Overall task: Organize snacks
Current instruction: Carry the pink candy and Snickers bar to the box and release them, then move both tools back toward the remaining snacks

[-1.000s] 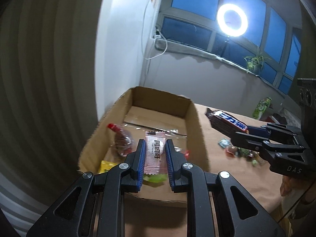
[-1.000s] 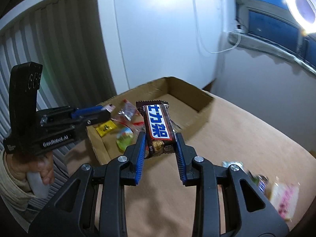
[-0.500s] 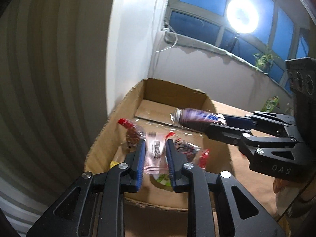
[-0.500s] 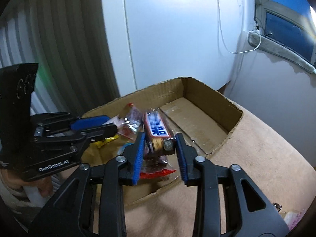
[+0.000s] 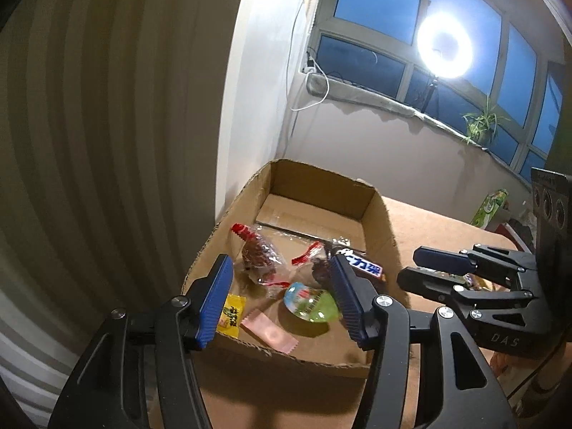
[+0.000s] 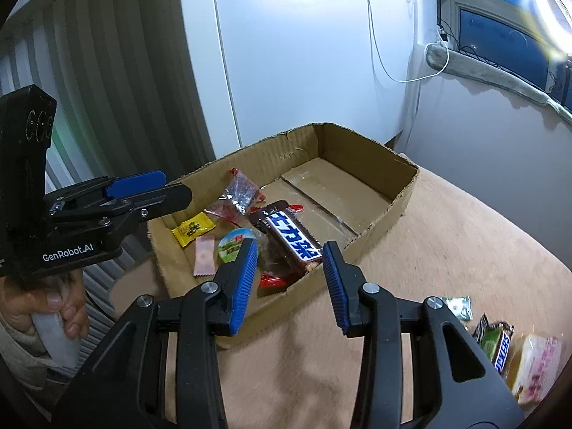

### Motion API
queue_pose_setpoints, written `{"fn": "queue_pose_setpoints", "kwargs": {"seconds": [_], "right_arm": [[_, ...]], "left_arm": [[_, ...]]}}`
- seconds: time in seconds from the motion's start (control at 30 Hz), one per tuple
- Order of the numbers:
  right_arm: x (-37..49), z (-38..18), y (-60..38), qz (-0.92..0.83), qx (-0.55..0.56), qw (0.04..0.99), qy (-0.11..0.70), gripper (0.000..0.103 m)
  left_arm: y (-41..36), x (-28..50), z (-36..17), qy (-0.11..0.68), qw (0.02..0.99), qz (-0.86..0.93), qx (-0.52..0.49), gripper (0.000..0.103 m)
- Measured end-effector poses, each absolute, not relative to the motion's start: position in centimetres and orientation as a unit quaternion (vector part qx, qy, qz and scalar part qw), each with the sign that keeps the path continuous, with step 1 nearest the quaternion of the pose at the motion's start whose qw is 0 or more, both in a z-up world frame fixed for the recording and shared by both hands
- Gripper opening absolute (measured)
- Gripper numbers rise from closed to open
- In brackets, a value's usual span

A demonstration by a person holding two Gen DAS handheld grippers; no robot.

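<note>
Brown cloth covers the tabletop [image 5: 429, 221] below a dusk-blue window in the left wrist view. On it stands the cardboard box [image 5: 371, 211]. The left claw [image 5: 282, 300] has just been opening and holds nothing; the pink packet [image 5: 268, 332] lies in the box's near end beside a green jelly cup [image 5: 314, 304].

From the right wrist, the right claw [image 6: 289, 282] stands parted and empty, its jaws barely widening. The chocolate bar [image 6: 289, 239] lies free inside the box. More snacks [image 6: 500, 350] lie near right.
</note>
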State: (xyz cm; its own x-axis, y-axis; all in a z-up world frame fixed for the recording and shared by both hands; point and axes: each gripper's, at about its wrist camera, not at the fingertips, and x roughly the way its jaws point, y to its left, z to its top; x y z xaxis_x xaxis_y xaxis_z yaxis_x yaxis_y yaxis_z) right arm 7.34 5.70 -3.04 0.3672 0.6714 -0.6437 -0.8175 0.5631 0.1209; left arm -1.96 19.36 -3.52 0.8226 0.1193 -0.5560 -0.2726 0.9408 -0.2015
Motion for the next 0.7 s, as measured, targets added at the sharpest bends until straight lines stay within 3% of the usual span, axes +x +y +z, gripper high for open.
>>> {"fn": "queue_pose_setpoints", "kwargs": {"seconds": [0.4, 0.53, 0.7], "right_arm": [[5.7, -2.4, 1.9, 0.437, -0.096, 0.834, 0.322, 0.041], [5.6, -3.2, -1.0, 0.421, -0.083, 0.841, 0.33, 0.051], [6.1, -5.2, -6.0, 0.383, -0.062, 0.851, 0.354, 0.051]], "left_arm": [[16.0, -2.8, -1.5, 0.272, 0.951, 0.092, -0.112, 0.061], [13.8, -2.1, -1.3, 0.277, 0.953, 0.077, -0.098, 0.061], [10.1, -0.8, -1.5, 0.288, 0.953, 0.047, -0.078, 0.062]]}}
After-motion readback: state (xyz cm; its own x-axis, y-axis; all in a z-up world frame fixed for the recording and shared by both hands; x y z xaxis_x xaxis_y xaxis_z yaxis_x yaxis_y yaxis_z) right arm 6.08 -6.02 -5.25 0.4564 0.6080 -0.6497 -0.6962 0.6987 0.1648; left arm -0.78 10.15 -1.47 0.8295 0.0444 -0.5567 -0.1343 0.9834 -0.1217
